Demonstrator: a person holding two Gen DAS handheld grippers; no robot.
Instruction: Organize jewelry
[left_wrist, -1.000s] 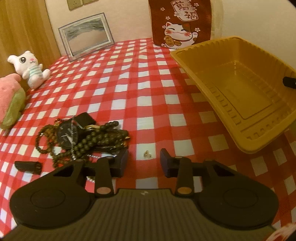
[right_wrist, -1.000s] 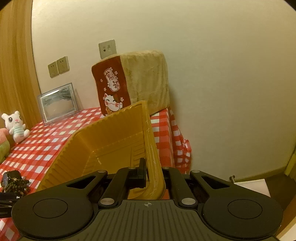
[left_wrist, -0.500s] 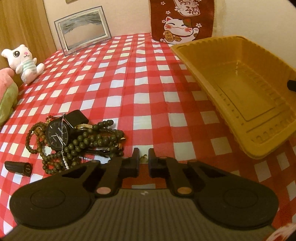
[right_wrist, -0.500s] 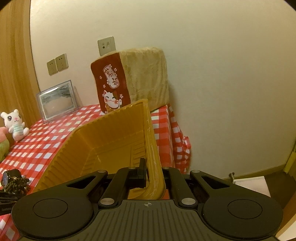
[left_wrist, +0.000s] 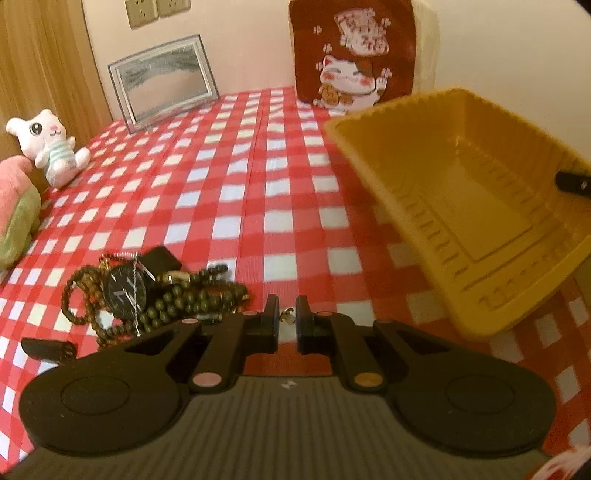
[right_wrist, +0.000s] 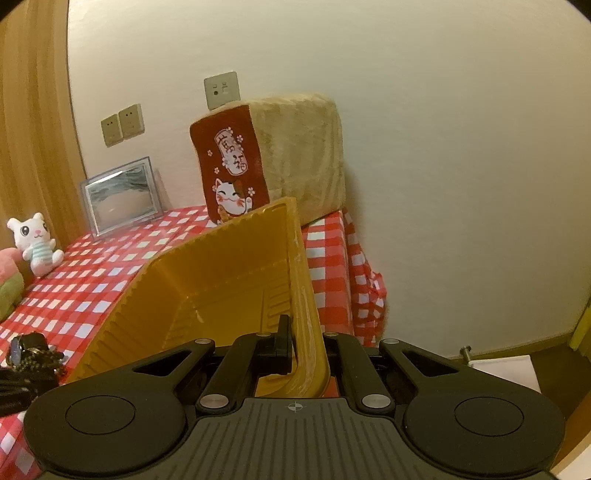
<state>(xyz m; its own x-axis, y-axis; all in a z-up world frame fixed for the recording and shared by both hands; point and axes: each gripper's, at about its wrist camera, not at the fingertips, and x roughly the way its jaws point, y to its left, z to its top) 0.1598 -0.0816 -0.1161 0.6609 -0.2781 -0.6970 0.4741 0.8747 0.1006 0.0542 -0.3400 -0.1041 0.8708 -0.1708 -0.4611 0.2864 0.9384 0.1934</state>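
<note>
We pinch small gold trinket (left_wrist: 287, 316) in left tool (left_wrist: 286, 320), just above table (left_wrist: 258, 192). Right tool (right_wrist: 301, 341) clamps rim of tilted yellow tray (right_wrist: 221, 266). Tray looks empty; bead strands (left_wrist: 192, 299) and watch (left_wrist: 125, 291) remain in heap.

One yellow tray (left_wrist: 480, 206), one wristwatch (left_wrist: 125, 291), one white plush bunny (left_wrist: 48, 147), one picture frame (left_wrist: 166, 81), three wall sockets (right_wrist: 221, 90).
</note>
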